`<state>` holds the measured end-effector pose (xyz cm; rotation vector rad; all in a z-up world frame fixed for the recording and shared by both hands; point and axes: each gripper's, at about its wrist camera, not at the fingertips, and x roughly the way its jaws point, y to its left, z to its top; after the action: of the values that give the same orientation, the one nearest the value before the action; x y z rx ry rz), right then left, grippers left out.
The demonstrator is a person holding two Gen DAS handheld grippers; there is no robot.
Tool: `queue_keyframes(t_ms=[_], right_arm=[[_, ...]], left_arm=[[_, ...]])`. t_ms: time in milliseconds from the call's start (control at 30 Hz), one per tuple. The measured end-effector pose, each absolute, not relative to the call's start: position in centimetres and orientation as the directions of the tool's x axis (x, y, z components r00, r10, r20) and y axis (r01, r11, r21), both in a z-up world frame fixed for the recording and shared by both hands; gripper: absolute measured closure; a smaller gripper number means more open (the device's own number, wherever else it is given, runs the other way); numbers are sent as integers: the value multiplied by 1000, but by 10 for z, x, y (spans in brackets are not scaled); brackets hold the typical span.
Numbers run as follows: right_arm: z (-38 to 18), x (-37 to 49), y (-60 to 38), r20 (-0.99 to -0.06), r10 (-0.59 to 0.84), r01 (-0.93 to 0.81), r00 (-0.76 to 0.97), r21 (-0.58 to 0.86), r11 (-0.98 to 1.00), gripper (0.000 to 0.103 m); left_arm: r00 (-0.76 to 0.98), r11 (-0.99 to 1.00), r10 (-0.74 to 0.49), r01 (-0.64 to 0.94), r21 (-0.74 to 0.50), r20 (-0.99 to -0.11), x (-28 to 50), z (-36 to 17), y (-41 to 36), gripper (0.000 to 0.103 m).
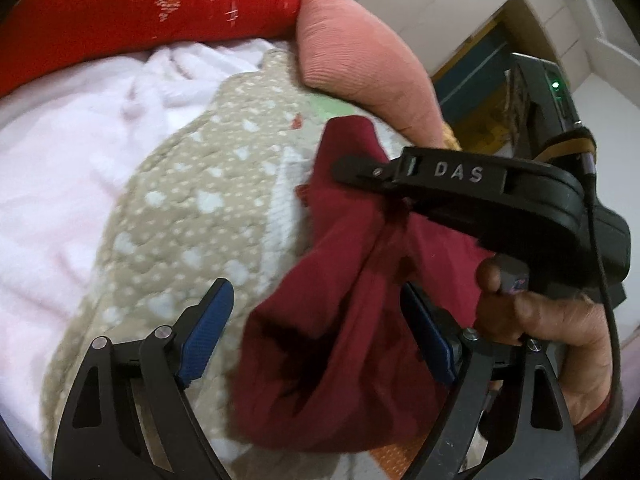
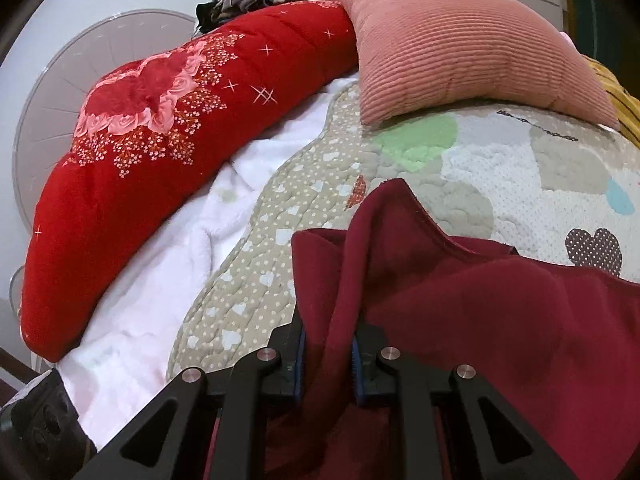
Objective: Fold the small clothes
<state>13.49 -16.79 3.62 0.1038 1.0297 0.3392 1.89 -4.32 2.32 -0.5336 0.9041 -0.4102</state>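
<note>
The maroon garment (image 2: pixel 460 300) is held bunched above the quilted bed (image 2: pixel 500 160) by the clamped right tool (image 2: pixel 326 360); the left tool (image 1: pixel 316 332) is spread; slippage is risked if regrasped one-sidedly.

Soft, even indoor light with faint shadows; fisheye bending and dark vignetted corners, slight motion blur throughout.

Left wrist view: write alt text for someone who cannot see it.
A dark red garment hangs bunched above a beige heart-print quilt, clamped in the right gripper that reaches in from the right. The left gripper is open in the foreground, the cloth draped between its blue pads. Behind lie a white fleece blanket, a red floral pillow and a pink ribbed cushion.
</note>
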Motion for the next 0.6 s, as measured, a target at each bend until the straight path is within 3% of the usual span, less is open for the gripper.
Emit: queue_keyframes(t_ms=[67, 200, 267, 300, 333, 400, 500, 600], right_arm=[[36, 136, -167, -824, 323, -231, 465, 240, 943, 87], [30, 147, -163, -850, 299, -246, 433, 208, 947, 86], [25, 155, -156, -870, 266, -249, 416, 173, 953, 78], [21, 158, -151, -883, 239, -251, 404, 144, 957, 63], [18, 161, -145, -893, 209, -255, 398, 112, 961, 56], [11, 166, -132, -904, 165, -274, 395, 56, 960, 54], [2, 168, -119, -905, 105, -301, 413, -27, 953, 54], [5, 159, -128, -885, 148, -284, 442, 19, 959, 74]], left_arm=[[542, 791, -558, 121, -599, -628, 24, 21, -45, 43], [536, 808, -547, 137, -573, -643, 26, 20, -52, 53], [538, 817, -540, 149, -558, -648, 27, 22, -55, 58], [537, 820, -536, 149, -553, -651, 28, 21, -57, 59], [532, 820, -537, 148, -552, -655, 28, 20, -57, 59], [528, 820, -537, 144, -555, -657, 30, 18, -57, 60], [526, 816, -542, 145, -559, -655, 31, 17, -56, 65], [526, 812, -551, 159, -561, -648, 29, 20, -57, 72]])
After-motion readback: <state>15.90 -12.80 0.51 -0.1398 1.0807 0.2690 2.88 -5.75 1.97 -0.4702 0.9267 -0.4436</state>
